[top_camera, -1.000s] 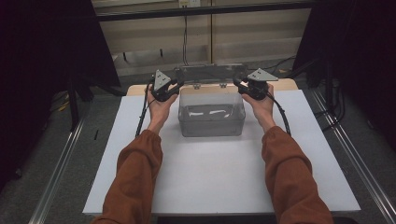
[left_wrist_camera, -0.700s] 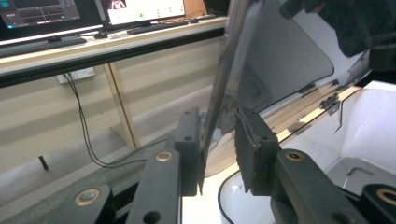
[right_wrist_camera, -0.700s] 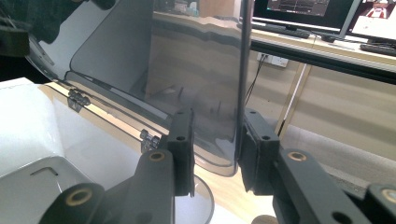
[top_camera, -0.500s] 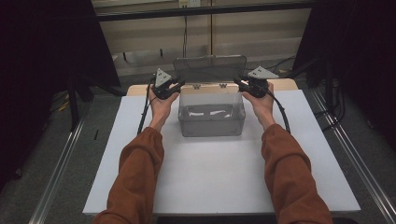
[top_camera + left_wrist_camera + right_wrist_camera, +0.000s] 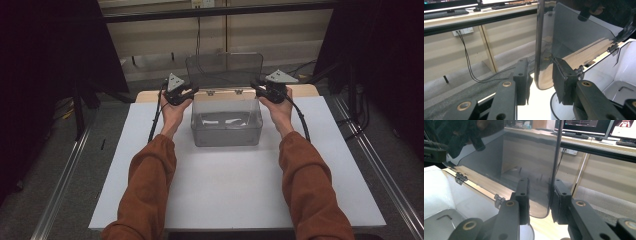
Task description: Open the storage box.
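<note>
A: Clear plastic, that box (image 5: 227, 122); it sits at the back middle of your white counter (image 5: 235, 185), between your two hands.

B: And my left tool (image 5: 539, 78)?

A: Its jaws straddle the left edge of the raised lid (image 5: 225, 70). They have just been opening; one pad (image 5: 560, 75) is at the lid and the other stands off it.

B: The lid itself?

A: Upright on its hinges (image 5: 210, 92) at the box's far rim.

B: My right tool (image 5: 539, 196)?

A: Narrow around the lid's right edge. I cannot tell whether both pads press on it.
</note>
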Demonstrator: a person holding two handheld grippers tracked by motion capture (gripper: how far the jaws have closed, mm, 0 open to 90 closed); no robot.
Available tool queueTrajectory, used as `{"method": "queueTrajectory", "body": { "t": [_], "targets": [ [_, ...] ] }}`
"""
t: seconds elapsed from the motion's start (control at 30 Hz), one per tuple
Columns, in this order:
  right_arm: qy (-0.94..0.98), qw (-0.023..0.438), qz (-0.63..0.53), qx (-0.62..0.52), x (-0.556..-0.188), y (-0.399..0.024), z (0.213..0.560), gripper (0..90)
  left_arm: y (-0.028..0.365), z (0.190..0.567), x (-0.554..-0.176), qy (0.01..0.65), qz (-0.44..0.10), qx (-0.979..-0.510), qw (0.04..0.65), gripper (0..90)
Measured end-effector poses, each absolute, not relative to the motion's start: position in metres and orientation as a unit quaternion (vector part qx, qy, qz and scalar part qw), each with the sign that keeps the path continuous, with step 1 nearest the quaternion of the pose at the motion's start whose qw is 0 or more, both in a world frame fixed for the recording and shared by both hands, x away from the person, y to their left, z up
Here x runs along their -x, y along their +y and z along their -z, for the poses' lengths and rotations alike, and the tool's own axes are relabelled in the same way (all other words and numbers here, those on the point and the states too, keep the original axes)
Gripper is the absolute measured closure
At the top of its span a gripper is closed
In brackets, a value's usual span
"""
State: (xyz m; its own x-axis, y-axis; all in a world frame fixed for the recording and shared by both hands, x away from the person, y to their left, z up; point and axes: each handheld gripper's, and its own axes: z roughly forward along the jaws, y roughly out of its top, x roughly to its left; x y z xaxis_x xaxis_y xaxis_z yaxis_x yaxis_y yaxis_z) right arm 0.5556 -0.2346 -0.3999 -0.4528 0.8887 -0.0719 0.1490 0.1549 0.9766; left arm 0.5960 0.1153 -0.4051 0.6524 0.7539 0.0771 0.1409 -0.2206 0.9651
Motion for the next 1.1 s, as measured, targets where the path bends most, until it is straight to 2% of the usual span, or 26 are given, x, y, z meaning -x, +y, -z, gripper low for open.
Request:
{"method": "queueTrajectory", "body": {
  "t": [0.57, 0.83, 1.1],
  "targets": [
    [0.672, 0.344, -0.525, -0.393, -0.561, -0.238, 0.402, 72.0, 0.110, 0.406, -0.599, 0.304, -0.277, -0.746, 0.523, 70.6],
    [0.671, 0.345, -0.520, -0.401, -0.565, -0.237, 0.411, 73.0, 0.111, 0.408, -0.602, 0.319, -0.260, -0.737, 0.537, 70.8],
    [0.672, 0.326, -0.522, -0.412, -0.575, -0.238, 0.409, 72.7, 0.112, 0.406, -0.603, 0.333, -0.250, -0.736, 0.533, 71.3]
  ]
}}
